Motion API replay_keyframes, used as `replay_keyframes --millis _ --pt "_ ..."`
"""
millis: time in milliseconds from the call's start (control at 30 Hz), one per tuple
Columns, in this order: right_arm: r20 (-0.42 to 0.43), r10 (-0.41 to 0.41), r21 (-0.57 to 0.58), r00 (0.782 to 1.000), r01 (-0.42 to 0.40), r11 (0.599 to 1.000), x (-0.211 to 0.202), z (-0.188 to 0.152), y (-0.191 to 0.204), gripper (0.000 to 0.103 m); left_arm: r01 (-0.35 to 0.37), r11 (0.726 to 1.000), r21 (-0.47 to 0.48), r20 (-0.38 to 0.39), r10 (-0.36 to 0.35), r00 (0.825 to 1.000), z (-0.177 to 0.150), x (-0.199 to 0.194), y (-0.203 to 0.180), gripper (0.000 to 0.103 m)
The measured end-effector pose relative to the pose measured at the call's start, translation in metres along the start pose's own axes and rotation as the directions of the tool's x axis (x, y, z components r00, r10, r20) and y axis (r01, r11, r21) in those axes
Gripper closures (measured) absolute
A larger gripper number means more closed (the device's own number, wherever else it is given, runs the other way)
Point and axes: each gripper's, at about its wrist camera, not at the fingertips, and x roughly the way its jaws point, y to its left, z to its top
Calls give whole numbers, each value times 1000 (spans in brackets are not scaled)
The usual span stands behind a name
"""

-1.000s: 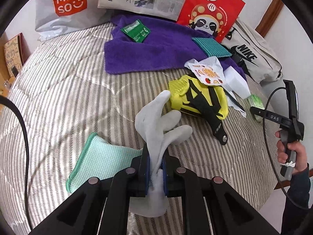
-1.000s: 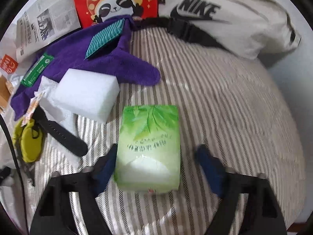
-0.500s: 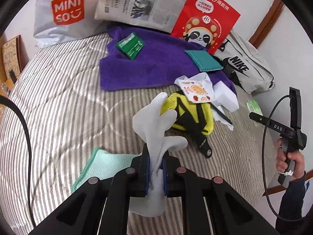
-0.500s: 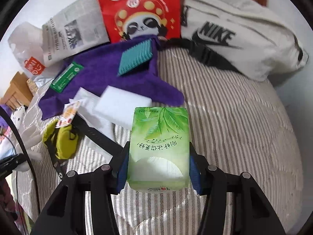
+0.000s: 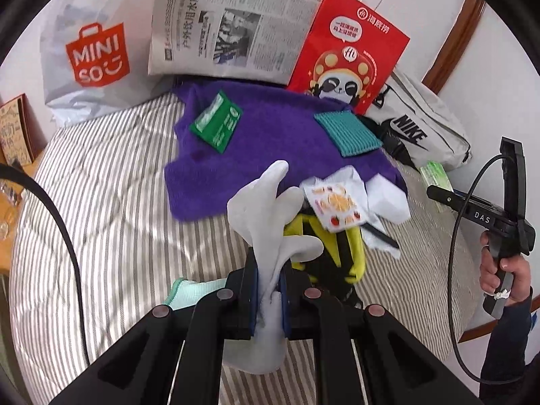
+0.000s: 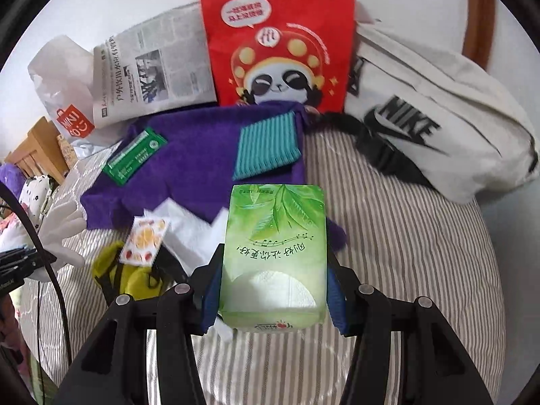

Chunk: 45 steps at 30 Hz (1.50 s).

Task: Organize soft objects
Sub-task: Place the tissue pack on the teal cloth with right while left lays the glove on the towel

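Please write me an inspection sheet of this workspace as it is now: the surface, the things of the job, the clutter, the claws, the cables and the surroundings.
Surface: striped bed cover, wrinkled.
Job's things: white glove in the left claw; green tissue pack in the right claw; purple towel spread out, with a teal cloth and a green packet on it.
Clutter: yellow-black item, fruit-print sachet, mint cloth.
Claws: left claw shut on the glove; right claw gripping the tissue pack at both sides.
Cables: black cable over the bed's left side.
Surroundings: Miniso bag, newspaper, red panda bag, Nike bag at the wall.
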Motion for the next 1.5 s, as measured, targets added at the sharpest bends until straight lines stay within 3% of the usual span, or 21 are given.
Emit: replay_keyframes --millis 167,233,333,867,1033,1333,1500 --pt "20 12 -29 1000 -12 1000 7 21 11 51 -5 1000 23 7 5 1000 23 8 0 92" --pt "23 18 -36 1000 -17 999 12 28 15 51 -44 998 36 6 43 999 31 14 0 92" --pt "25 6 -53 1000 -4 999 19 37 20 51 -13 999 34 7 13 1000 41 19 2 92" --pt "-38 -5 -61 999 2 998 99 83 20 51 8 999 38 13 -9 1000 101 60 9 92" --pt "-52 -67 -115 996 60 991 119 83 25 51 18 999 43 -6 -18 1000 110 76 10 92" --pt "-43 -85 -177 995 76 981 127 74 30 50 20 999 28 -26 -20 999 126 102 14 92" --pt "-42 -79 -202 996 69 977 129 72 31 50 57 998 0 -11 -57 998 142 108 16 92"
